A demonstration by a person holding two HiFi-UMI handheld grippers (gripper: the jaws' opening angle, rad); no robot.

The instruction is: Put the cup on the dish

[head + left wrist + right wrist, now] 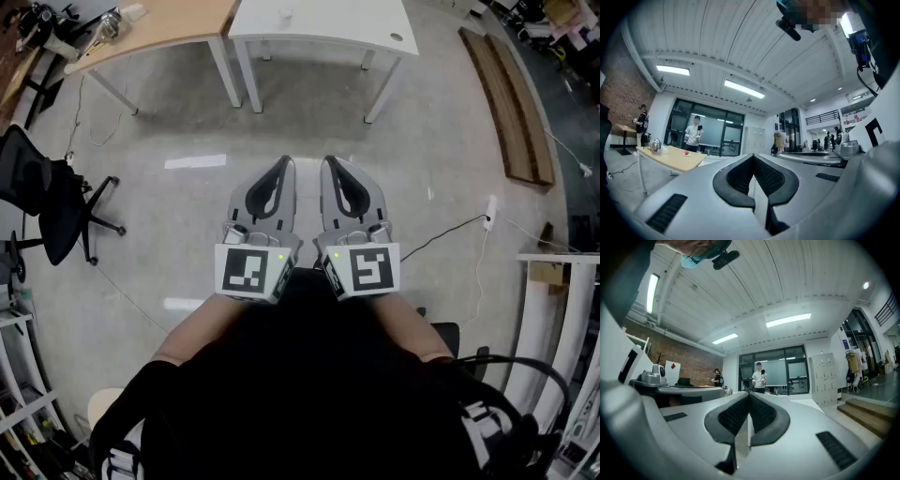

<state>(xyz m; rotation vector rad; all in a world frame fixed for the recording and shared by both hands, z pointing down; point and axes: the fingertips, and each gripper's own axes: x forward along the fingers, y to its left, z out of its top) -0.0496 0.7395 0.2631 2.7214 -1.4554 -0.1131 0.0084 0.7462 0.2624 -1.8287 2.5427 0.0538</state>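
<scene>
Both grippers are held side by side, level, over a grey floor, and nothing is between their fingers. My left gripper [284, 162] has its jaws together, as its own view [753, 157] shows. My right gripper [330, 160] is shut too, with its black pads touching [749, 395]. Far ahead stand a wooden table [159, 28] and a white table [328, 23]. A small pale cup-like thing [286, 15] stands on the white one. In the left gripper view the wooden table [670, 158] carries a kettle [656, 145] and a small red thing [686, 153]. I cannot make out a dish.
A black office chair [47, 202] stands at the left. Wooden planks [511, 103] lie on the floor at the right, near a power strip [489, 211] with its cable. White shelving [562, 309] is at the right edge. A person [760, 377] stands far off by glass doors.
</scene>
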